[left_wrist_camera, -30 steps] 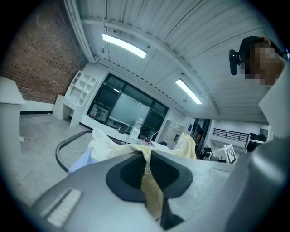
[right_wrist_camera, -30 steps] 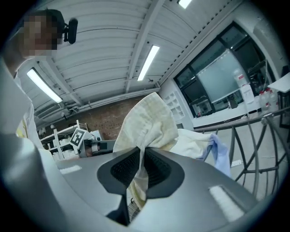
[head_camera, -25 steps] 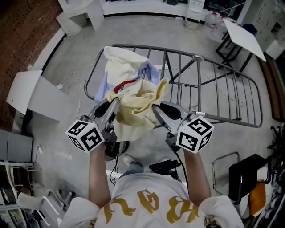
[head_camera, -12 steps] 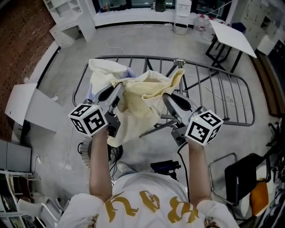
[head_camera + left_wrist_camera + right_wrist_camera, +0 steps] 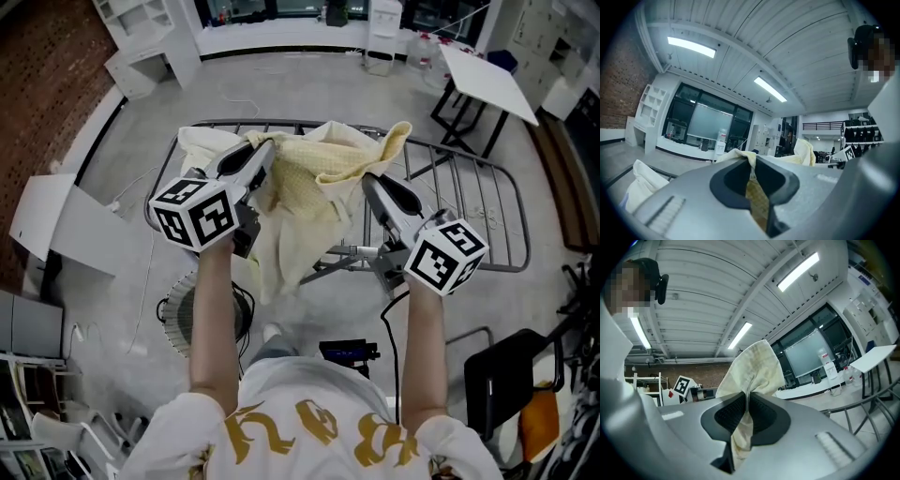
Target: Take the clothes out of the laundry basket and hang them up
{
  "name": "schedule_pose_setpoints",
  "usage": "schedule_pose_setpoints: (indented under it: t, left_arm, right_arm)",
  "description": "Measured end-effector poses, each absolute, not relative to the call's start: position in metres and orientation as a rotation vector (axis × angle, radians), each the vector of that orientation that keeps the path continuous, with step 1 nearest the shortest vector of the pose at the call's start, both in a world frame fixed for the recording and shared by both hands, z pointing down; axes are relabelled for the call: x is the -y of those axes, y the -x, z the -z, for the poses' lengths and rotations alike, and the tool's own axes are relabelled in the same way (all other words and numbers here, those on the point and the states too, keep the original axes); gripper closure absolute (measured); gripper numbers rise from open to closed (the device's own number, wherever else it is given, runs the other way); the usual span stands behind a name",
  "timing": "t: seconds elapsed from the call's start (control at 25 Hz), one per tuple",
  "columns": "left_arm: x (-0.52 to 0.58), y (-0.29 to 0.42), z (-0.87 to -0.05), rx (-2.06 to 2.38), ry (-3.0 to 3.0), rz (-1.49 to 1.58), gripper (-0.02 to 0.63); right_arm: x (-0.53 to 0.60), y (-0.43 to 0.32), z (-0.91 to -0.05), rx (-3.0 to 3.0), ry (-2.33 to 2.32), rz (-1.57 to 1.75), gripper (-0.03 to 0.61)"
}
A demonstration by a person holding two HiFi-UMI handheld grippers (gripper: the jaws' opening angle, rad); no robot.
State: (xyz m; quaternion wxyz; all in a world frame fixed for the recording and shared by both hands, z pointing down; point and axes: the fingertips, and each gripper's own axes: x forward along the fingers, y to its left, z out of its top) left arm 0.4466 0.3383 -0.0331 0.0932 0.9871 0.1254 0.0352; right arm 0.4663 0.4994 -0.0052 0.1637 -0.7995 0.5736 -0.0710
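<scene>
A pale yellow waffle-weave cloth [image 5: 314, 192] is stretched between my two grippers above the grey wire drying rack [image 5: 469, 202]. My left gripper [image 5: 265, 153] is shut on the cloth's left edge, seen pinched between the jaws as yellow cloth [image 5: 754, 194]. My right gripper [image 5: 370, 184] is shut on the right corner, which sticks up past the jaws as yellow cloth [image 5: 750, 376]. The rest of the cloth hangs down between my arms. A cream garment [image 5: 208, 148] lies draped over the rack's left end. Both gripper views tilt up at the ceiling.
A round laundry basket [image 5: 183, 319] stands on the floor below my left arm. A white cabinet [image 5: 61, 230] is at the left, a white table [image 5: 487, 80] at the back right, a black chair [image 5: 516, 384] at the lower right.
Both grippers have risen and moved forward with the yellow cloth, spreading it wider over the rack. The cloth's right corner now stands up higher.
</scene>
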Motion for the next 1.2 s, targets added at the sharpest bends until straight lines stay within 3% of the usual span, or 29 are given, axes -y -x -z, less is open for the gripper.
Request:
schedule_pose_setpoints:
  t: [0.36,1.2]
  left_arm:
    - [-0.307,-0.492,0.037,-0.377,-2.897,-0.085,0.583]
    - [-0.268,-0.71,-0.032,-0.565,-2.803,-0.331,0.583]
  right_arm:
    - [-0.535,-0.537,0.01,-1.395,2.362,0.152,0.535]
    - [-0.528,-0.715,-0.066,-1.061,2.564,0.365,0.535]
